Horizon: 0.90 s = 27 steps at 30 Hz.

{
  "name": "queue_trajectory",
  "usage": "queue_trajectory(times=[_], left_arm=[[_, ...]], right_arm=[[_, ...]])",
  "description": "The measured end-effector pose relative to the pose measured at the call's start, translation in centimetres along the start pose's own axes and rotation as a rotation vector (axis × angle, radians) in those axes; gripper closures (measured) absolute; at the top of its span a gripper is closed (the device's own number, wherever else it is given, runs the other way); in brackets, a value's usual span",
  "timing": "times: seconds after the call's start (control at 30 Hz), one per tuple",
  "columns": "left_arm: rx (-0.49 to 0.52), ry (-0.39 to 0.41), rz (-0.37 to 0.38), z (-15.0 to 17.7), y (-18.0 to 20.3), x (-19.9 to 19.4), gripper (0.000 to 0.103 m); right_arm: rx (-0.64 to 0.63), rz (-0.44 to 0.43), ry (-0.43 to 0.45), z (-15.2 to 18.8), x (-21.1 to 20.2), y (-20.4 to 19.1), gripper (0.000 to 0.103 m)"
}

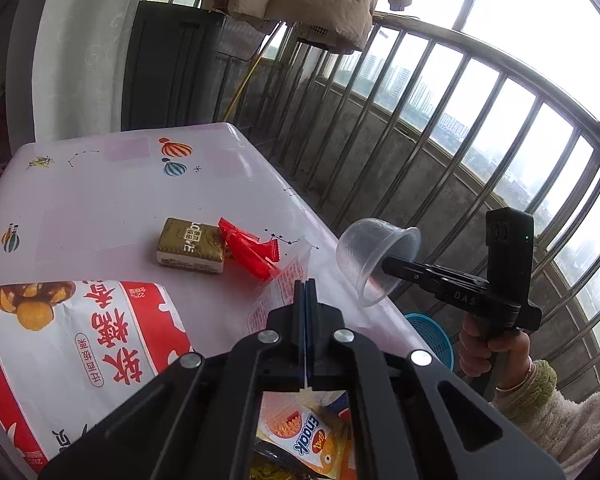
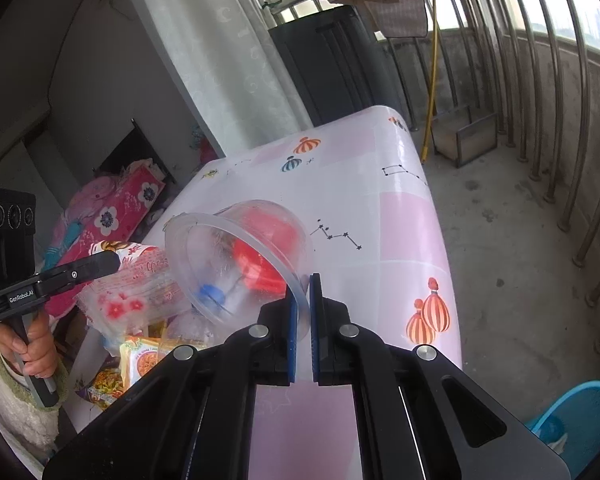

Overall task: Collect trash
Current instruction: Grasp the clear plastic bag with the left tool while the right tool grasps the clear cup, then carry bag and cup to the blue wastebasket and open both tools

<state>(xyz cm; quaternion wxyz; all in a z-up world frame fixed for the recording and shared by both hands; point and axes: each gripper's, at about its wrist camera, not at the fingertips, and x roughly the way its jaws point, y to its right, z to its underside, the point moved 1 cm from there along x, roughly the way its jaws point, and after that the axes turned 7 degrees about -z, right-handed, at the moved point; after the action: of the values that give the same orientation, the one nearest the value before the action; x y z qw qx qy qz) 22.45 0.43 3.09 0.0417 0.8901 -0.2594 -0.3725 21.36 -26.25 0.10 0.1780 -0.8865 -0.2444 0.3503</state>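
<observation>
The table (image 1: 112,200) under its pale balloon-print cover is cut off at the near edge in both views; the gripper bodies hide its near part; the big red-and-white snack bag (image 1: 72,356) runs out of the left wrist view at the left and bottom, and the right wrist view does not show it plainly. The blue basket (image 2: 580,416) on the floor is cropped at the corner of the right wrist view; from the left wrist it is a sliver behind the table's edge. The clear plastic cup (image 2: 236,256) hangs tilted off the table, its rim pinched in the right gripper (image 2: 303,280); red and blue blurs show through its wall, too vague to name. The left gripper (image 1: 305,284) is clenched on a thin clear printed wrapper (image 1: 280,284), lifted at the near table edge; only the left wrist view shows the gold packet (image 1: 190,246) and red wrappers (image 1: 252,250).
</observation>
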Motion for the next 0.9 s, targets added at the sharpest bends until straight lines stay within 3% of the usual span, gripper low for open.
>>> queue_trajectory(times=[0.3, 0.57, 0.77, 0.9], left_arm=[[0.027, 0.104, 0.017, -1.4, 1.9, -4.2, 0.103], [0.065, 0.153, 0.068, -1.8, 6.2, -6.8, 0.103], [0.084, 0.135, 0.167, -1.8, 11.2, -6.4, 0.103], [0.119, 0.099, 0.236, -1.9, 15.8, -4.5, 0.103]], right_arm=[[0.043, -0.007, 0.092, -0.5, -3.6, -0.3, 0.099], [0.077, 0.023, 0.180, 0.3, -8.9, -0.1, 0.099], [0.174, 0.084, 0.291, 2.6, -14.9, 1.8, 0.099], [0.276, 0.189, 0.360, 5.2, -18.8, 4.2, 0.099]])
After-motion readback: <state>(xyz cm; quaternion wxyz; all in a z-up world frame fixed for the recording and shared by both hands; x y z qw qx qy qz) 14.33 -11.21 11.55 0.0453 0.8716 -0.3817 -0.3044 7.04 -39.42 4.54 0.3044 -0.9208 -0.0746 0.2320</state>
